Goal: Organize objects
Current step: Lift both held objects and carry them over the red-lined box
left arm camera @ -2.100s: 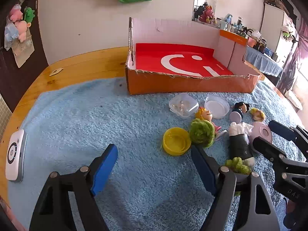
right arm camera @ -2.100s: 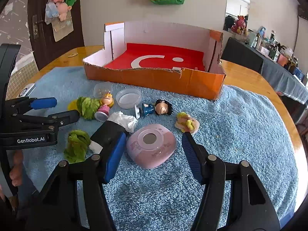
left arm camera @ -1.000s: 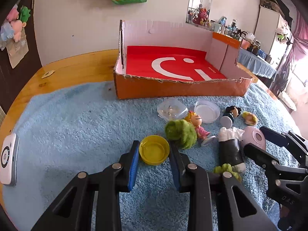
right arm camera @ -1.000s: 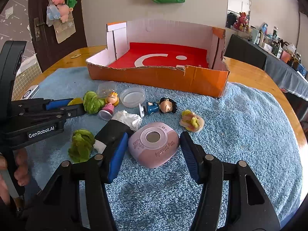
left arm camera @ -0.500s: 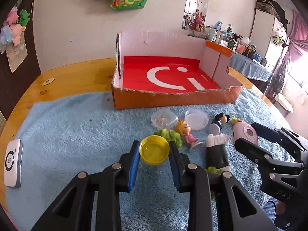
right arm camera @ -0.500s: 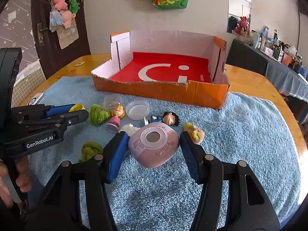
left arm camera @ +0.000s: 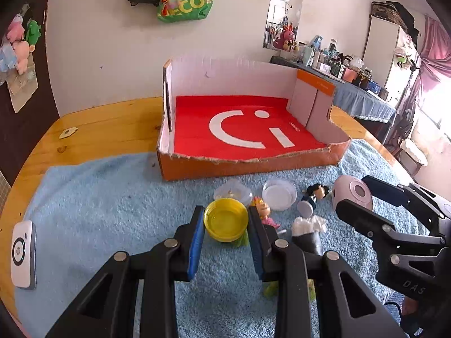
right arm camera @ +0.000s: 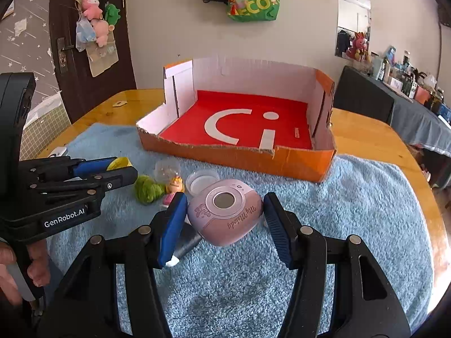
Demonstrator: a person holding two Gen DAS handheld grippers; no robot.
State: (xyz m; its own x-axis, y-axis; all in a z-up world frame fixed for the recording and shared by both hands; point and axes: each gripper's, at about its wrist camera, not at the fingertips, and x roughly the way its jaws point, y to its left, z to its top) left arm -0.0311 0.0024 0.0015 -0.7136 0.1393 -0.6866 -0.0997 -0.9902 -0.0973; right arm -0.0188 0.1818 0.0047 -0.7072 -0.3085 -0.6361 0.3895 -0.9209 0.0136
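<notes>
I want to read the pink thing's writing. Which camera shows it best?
The right wrist view: the pink thing sits close up between the right gripper fingers, writing visible. The left wrist view shows it small, side-on.

So there's a shallow yellow bowl (left arm camera: 226,219), open side up, pinched between blue jaws and lifted off the blue towel (left arm camera: 112,197). A pink rounded gadget (right arm camera: 224,211) with a round window and cursive lettering is gripped tilted. The orange cardboard box (right arm camera: 239,157) with a red floor sits behind, open.
</notes>
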